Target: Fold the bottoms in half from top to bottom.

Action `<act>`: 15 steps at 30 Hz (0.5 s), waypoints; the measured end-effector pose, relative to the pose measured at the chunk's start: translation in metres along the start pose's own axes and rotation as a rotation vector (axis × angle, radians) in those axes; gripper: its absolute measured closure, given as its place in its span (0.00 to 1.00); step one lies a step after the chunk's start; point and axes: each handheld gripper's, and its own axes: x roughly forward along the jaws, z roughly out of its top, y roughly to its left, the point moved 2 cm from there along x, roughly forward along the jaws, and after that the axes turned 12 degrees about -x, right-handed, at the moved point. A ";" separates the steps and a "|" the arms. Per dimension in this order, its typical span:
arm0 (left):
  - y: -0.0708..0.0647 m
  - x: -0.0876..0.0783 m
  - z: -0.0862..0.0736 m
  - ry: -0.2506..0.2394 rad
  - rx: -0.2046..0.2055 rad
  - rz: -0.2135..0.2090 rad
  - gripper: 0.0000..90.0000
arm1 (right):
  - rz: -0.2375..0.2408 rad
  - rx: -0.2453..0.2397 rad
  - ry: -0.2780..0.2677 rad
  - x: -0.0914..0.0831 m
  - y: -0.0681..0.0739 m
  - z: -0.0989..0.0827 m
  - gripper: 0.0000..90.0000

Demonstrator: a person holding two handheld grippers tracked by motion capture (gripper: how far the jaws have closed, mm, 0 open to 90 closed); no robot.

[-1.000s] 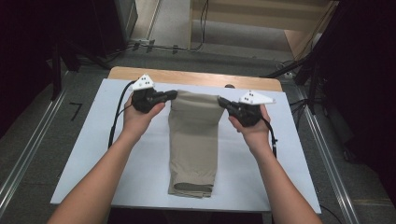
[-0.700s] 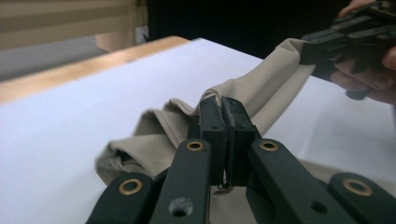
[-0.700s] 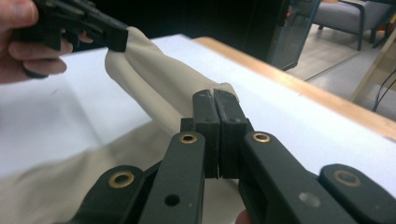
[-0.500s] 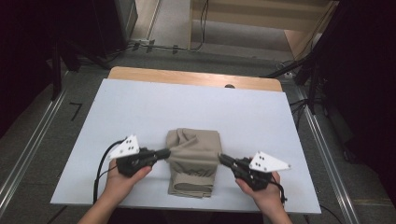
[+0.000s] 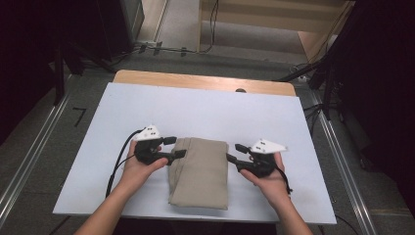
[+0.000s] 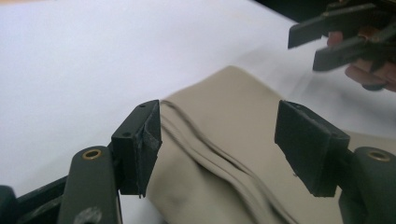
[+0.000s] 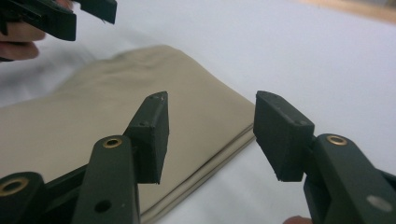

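A folded beige cloth (image 5: 199,171) lies flat on the white tabletop (image 5: 205,110), near the edge at the person's side and about in the middle between the two hands. It is folded in several layers, and the stacked edges show at its side in the right gripper view (image 7: 140,116) and as long creases in the left gripper view (image 6: 224,154). The left gripper (image 5: 175,147) is just beside the left edge of the cloth, at its far corner, and the right gripper (image 5: 235,152) is just beside the right edge, also near the far corner. The jaws of both grippers have just been opening and now they stand apart, released. In each gripper view the pads are on both sides above the cloth and do not press on it, so nothing is grasped. The left hand (image 5: 139,164) and the right hand (image 5: 268,176) hold the gripper bodies low over the tabletop, with the jaws pointing toward each other across the cloth.
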 end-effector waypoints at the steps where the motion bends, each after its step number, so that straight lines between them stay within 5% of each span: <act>1: 0.006 0.008 0.003 0.011 0.002 0.038 0.36 | -0.002 0.012 0.031 0.012 -0.006 0.000 0.47; 5: 0.026 0.031 0.008 0.079 -0.056 0.082 0.36 | -0.042 0.035 0.128 0.046 -0.022 0.000 0.44; 9: 0.029 0.039 0.004 0.156 -0.068 0.098 0.40 | -0.016 0.067 0.193 0.064 -0.031 -0.003 0.41; 13: 0.024 0.038 0.001 0.188 -0.023 0.113 0.57 | 0.058 0.035 0.182 0.064 -0.025 -0.003 0.54; 15: 0.022 0.037 0.000 0.215 -0.017 0.070 0.76 | 0.109 0.051 0.180 0.064 -0.021 -0.003 0.71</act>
